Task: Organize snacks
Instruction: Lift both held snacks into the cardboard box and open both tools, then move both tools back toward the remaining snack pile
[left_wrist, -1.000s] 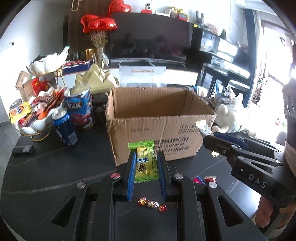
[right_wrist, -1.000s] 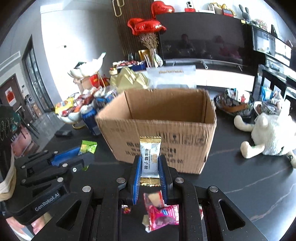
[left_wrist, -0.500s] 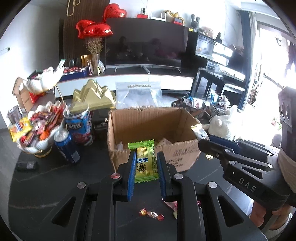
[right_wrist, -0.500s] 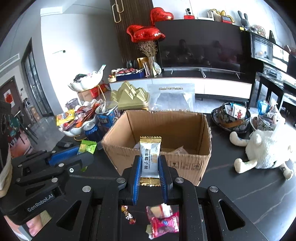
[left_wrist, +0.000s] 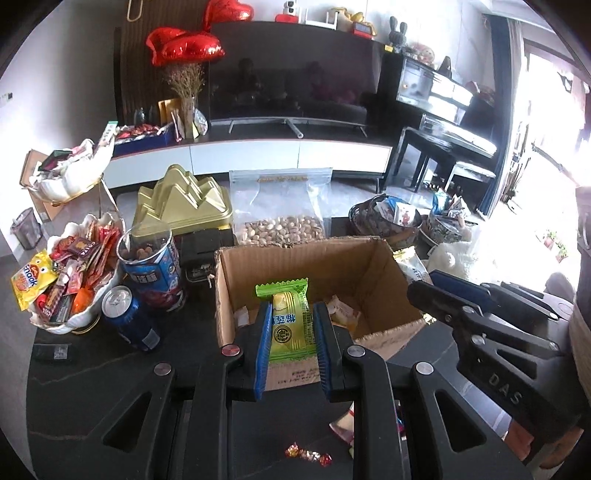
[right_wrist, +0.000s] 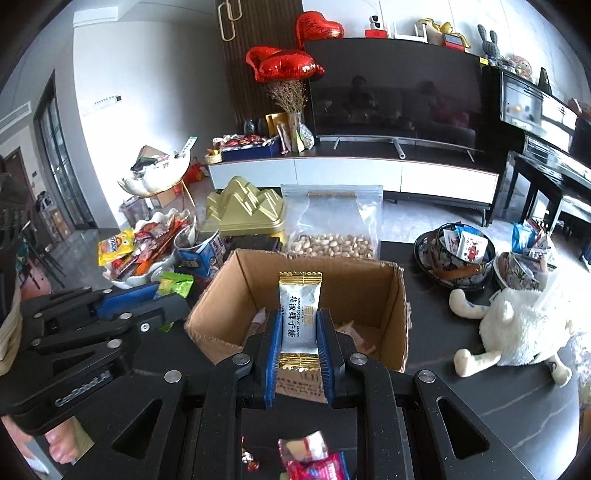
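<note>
progress: mid | left gripper (left_wrist: 290, 328) clamps green snack (left_wrist: 288, 317), right gripper (right_wrist: 298, 332) clamps white candy (right_wrist: 299, 314), both over box (right_wrist: 400, 325) (few wrappers inside) | left: loose candies (right_wrist: 314, 458) on table

My left gripper (left_wrist: 290, 334) is a black moulded frame with two broad arms, each cut through with a rounded triangular opening and fixed with round silver screws, one of them capped red. Its two fingers carry ribbed blue pads (left_wrist: 263, 354) on their inner faces. My right gripper (right_wrist: 298, 341) has the same black frame, silver screws and blue pads (right_wrist: 272, 360). Seen from the left wrist camera, the right unit's side bears raised letters "DAS"; from the right wrist camera the left unit's side reads "GenRobot.AI". A hand (right_wrist: 61, 445) shows beneath the left unit's grip.
</note>
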